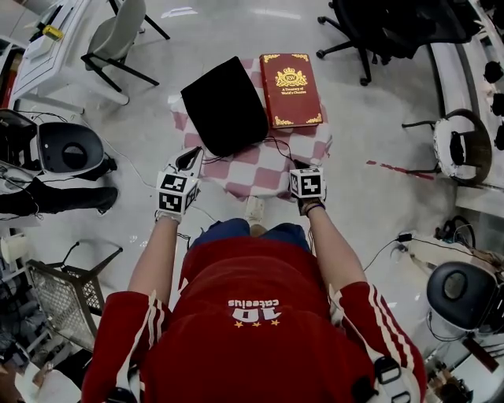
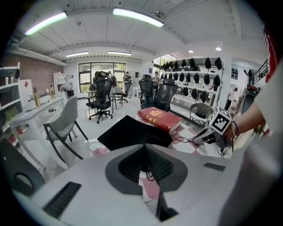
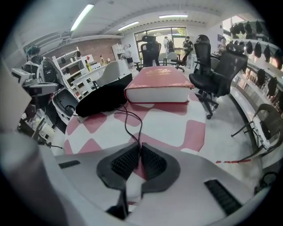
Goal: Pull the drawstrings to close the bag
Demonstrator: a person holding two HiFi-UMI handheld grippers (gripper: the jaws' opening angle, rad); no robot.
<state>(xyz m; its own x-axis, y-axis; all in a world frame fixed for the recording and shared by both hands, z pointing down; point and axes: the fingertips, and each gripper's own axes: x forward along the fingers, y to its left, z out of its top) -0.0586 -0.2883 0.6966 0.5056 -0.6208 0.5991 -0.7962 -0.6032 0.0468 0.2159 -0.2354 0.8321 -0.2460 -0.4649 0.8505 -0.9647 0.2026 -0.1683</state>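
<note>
A flat black drawstring bag (image 1: 224, 106) lies on a red and white checked cloth (image 1: 260, 171), mouth toward me. Thin black cords run from the mouth to both sides. My left gripper (image 1: 189, 160) is at the cloth's near left corner; in the left gripper view its pads (image 2: 143, 152) are shut with a cord (image 2: 150, 174) hanging from them. My right gripper (image 1: 302, 166) is at the near right; in the right gripper view its pads (image 3: 139, 148) are shut on the other drawstring (image 3: 128, 121), which leads slack back to the bag (image 3: 101, 99).
A red hardback book (image 1: 290, 89) lies beside the bag on its right. A white chair (image 1: 110, 39) stands far left and a black office chair (image 1: 378, 24) far right. A wire basket (image 1: 67, 295) sits on the floor at my left.
</note>
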